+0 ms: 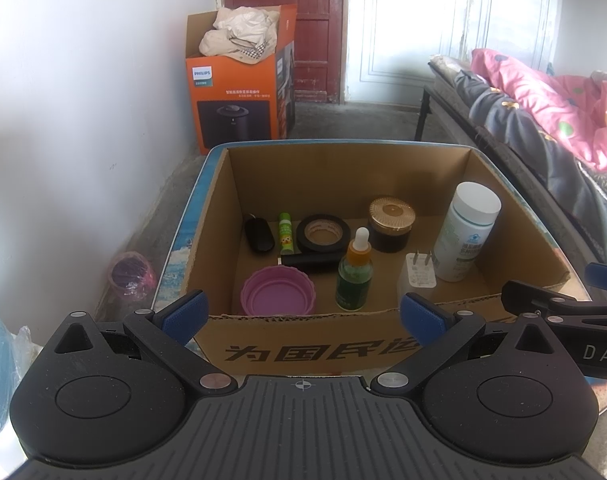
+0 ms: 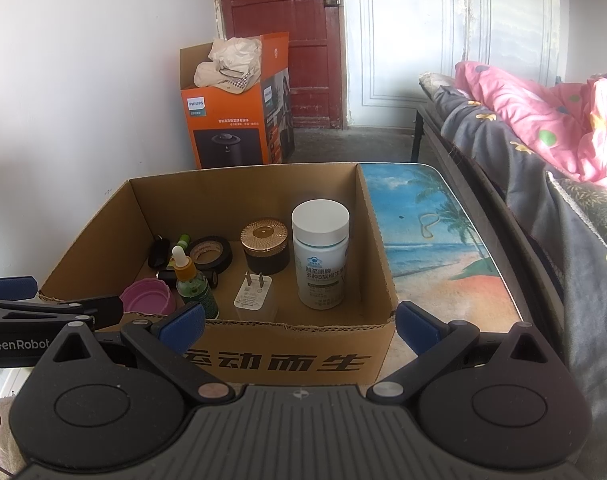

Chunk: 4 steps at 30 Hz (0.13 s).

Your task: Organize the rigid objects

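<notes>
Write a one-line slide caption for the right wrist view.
Open right gripper faces a cardboard box already holding small household items.

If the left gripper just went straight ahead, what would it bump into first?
Most likely the near wall of the cardboard box, which fills the gap ahead of the open left gripper. Aimed slightly higher, it might clear the rim and meet the green dropper bottle; depth is unclear.

Daylight pours in from the white door (image 1: 435, 28) at the back, which is overexposed and washes out its panels. The wall (image 1: 83, 100) is evenly lit with soft grey shading. Inside the box (image 2: 247, 196) the light is dimmer and its walls cast soft shadows. Fisheye bending curves the frame edges, and the corners vignette dark. Focus is fairly sharp at the centre and softens outward.
</notes>
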Motion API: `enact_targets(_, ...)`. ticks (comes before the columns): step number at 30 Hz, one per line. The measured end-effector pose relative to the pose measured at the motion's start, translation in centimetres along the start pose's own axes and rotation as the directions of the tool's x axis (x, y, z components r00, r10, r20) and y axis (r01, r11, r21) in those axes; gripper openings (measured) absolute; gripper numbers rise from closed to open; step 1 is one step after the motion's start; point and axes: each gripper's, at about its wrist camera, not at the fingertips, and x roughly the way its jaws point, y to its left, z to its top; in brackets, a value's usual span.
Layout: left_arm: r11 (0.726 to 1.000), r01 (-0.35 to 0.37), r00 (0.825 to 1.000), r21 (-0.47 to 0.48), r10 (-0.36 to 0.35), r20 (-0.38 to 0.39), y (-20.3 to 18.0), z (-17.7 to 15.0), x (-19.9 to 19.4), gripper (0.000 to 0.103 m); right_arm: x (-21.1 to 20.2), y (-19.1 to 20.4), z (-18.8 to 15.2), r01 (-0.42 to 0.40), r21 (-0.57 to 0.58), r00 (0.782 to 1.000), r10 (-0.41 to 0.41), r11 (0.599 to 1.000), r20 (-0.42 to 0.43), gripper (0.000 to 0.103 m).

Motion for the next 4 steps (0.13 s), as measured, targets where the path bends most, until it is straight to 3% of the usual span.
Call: enact_targets(4, 1.0, -0.001, 1.0, 0.0, 0.001, 0.0, -0.05, 0.05, 0.02, 0.103, 0.08, 0.06, 0.06, 0.0, 0.0, 1.0, 0.0, 1.0, -0.001, 0.103)
